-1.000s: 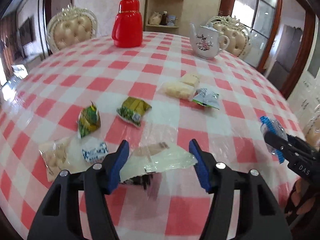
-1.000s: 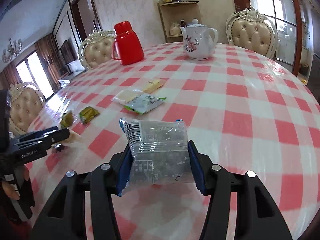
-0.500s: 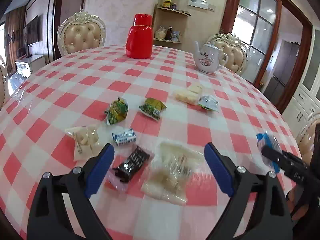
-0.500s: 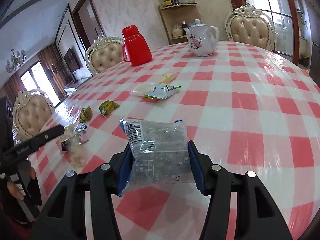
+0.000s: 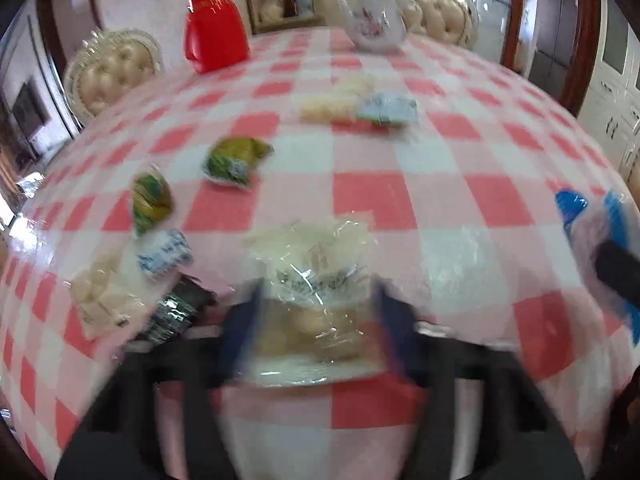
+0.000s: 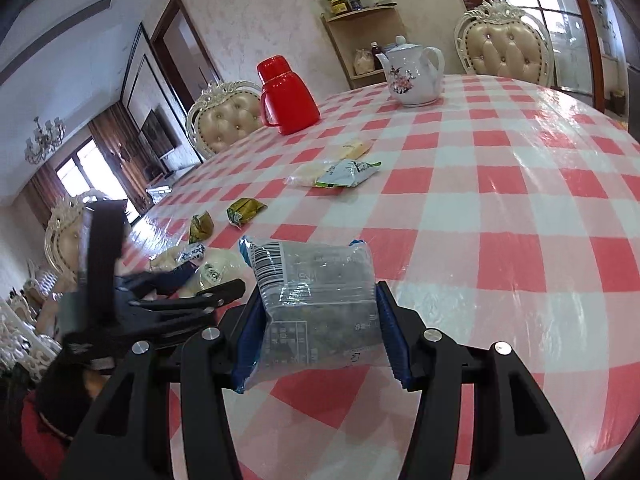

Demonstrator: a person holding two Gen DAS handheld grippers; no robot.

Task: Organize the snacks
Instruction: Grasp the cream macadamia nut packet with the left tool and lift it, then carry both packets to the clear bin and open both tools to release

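My left gripper (image 5: pixel 316 320) is blurred with motion and its blue pads stand on either side of a clear pack of pale biscuits (image 5: pixel 316 276); whether they press it I cannot tell. To its left lie a black wrapper (image 5: pixel 176 312), a blue-white sweet (image 5: pixel 164 254), a pale snack bag (image 5: pixel 100 300) and two green packets (image 5: pixel 152 200). My right gripper (image 6: pixel 316 316) is shut on a clear dark snack pack (image 6: pixel 320 304) held above the table. The left gripper (image 6: pixel 180 300) also shows in the right wrist view.
A red flask (image 6: pixel 286 98) and a white teapot (image 6: pixel 412 74) stand at the far side of the round checked table (image 6: pixel 520 200). Pale packs and a white-green packet (image 6: pixel 344 172) lie mid-table. Padded chairs (image 6: pixel 504 50) ring the table.
My left gripper dropped back down and forward over the clear biscuit pack, and its jaws narrowed around it. My right gripper lifted a little with its pack still held.
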